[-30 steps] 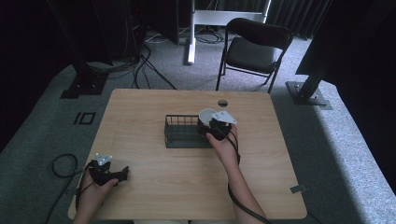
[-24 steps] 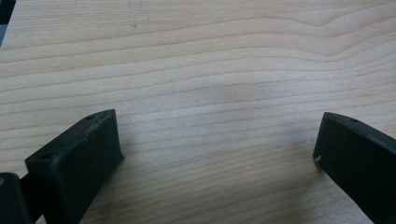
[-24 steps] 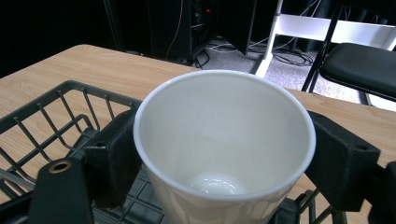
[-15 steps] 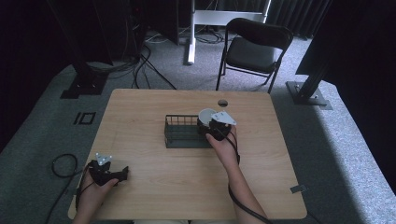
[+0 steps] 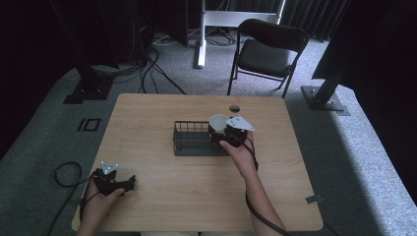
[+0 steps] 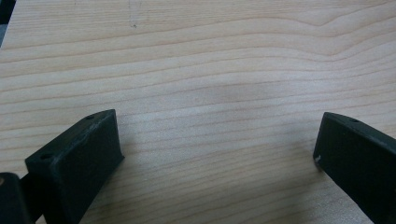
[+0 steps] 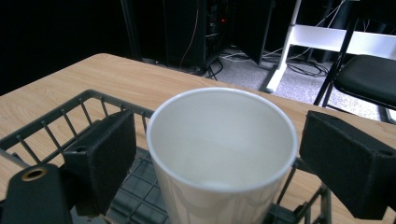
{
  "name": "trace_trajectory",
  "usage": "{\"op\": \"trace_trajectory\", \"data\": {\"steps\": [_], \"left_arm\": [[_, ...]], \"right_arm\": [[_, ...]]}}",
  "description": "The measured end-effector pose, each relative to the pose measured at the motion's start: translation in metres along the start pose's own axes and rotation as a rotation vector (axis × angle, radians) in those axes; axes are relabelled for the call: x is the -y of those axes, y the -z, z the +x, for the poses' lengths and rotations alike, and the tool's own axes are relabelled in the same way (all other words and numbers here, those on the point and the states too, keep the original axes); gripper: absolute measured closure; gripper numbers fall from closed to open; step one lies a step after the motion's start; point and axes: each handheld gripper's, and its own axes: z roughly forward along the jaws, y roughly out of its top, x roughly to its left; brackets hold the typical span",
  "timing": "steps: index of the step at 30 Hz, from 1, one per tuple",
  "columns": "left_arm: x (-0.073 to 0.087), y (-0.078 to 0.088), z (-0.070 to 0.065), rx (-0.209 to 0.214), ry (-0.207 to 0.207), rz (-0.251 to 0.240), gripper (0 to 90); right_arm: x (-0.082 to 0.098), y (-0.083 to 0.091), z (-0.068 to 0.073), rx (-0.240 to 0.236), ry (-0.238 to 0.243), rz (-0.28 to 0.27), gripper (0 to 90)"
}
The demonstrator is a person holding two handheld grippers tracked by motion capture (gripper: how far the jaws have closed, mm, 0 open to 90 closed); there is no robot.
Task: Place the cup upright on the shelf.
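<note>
Your right gripper (image 7: 219, 154) stands with its jaws spread wide, a white paper cup (image 7: 223, 154) upright between them, untouched on either side, over the right end of the black wire basket (image 5: 193, 139). Your left gripper (image 6: 217, 154) rests low over the bare wooden table (image 6: 210, 60), jaws wide apart with nothing between them.

Matt wood-grain table (image 6: 210, 70); dark wire basket (image 7: 70, 116); smooth white cup (image 7: 224, 154).

Dim room, daylight from the right; close views soft, slightly blurred
</note>
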Motion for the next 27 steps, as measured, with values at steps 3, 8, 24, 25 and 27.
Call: {"op": "trace_trajectory", "data": {"steps": [3, 8, 24, 25, 27], "left_arm": [[0.0, 0.0, 0.0, 0.0, 0.0, 0.0, 1.1], [0.0, 0.0, 0.0, 0.0, 0.0, 0.0, 1.1], [0.0, 0.0, 0.0, 0.0, 0.0, 0.0, 1.1], [0.0, 0.0, 0.0, 0.0, 0.0, 0.0, 1.1], [0.0, 0.0, 0.0, 0.0, 0.0, 0.0, 1.1]], "right_arm": [[0.002, 0.003, -0.003, -0.002, 0.007, -0.004, 10.7], [0.006, 0.009, -0.007, -0.007, 0.024, -0.003, 10.7], [0.018, 0.028, -0.022, -0.019, 0.044, 0.018, 10.7], [0.021, 0.03, -0.023, -0.022, 0.041, 0.024, 10.7], [0.023, 0.031, -0.025, -0.019, 0.031, 0.022, 10.8]]}}
